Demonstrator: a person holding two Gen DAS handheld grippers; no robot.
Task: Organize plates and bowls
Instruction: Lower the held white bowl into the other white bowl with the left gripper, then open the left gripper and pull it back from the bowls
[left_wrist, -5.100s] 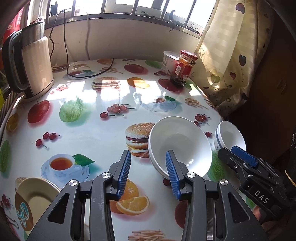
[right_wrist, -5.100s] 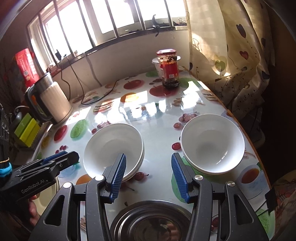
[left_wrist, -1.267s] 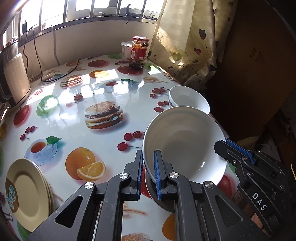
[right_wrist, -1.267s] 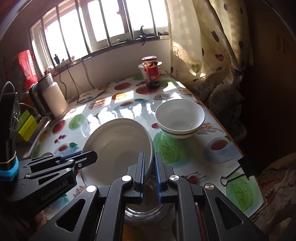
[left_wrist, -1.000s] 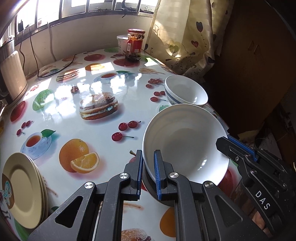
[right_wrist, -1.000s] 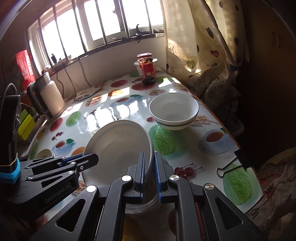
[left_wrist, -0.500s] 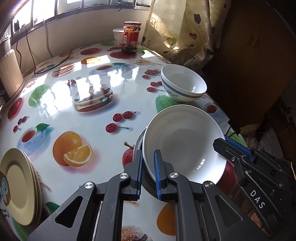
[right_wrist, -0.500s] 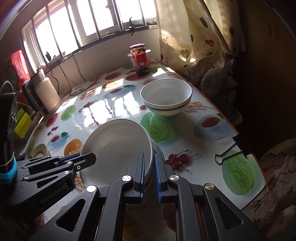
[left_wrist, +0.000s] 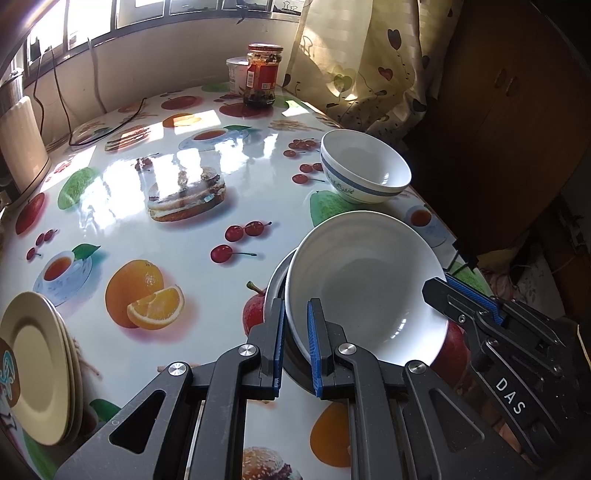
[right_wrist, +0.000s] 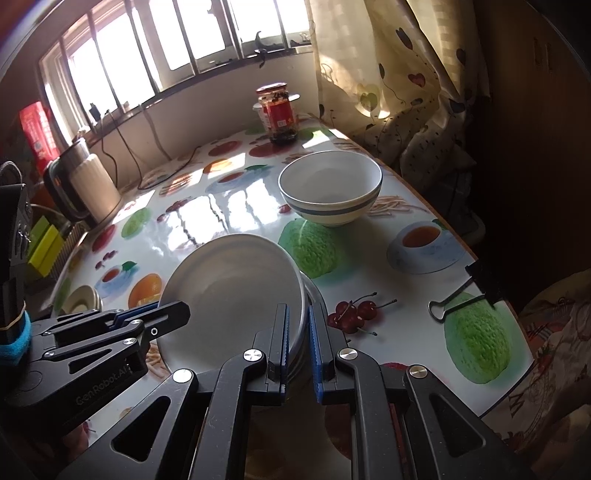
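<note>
A plain white bowl (left_wrist: 364, 284) (right_wrist: 229, 291) is tilted over a steel bowl (left_wrist: 275, 280) (right_wrist: 314, 295) near the table's front edge. My left gripper (left_wrist: 296, 332) is shut on the white bowl's near-left rim. My right gripper (right_wrist: 297, 332) is shut on its right rim, and also shows in the left wrist view (left_wrist: 465, 295). A second white bowl with a blue band (left_wrist: 364, 171) (right_wrist: 330, 192) stands farther back on the right. A stack of yellow plates (left_wrist: 37, 365) lies at the front left.
The table has a glossy fruit-print cloth (left_wrist: 177, 184). A red-lidded jar (left_wrist: 263, 75) and a white tub stand at the back. A kettle (right_wrist: 86, 184) stands at the back left. A black binder clip (right_wrist: 469, 291) lies at the right edge. Curtain (left_wrist: 369, 62) hangs behind.
Both grippers closed on the white bowl, lifted it from the table's middle and carried it toward the front edge over the steel bowl. In the last half second it sank a little lower.
</note>
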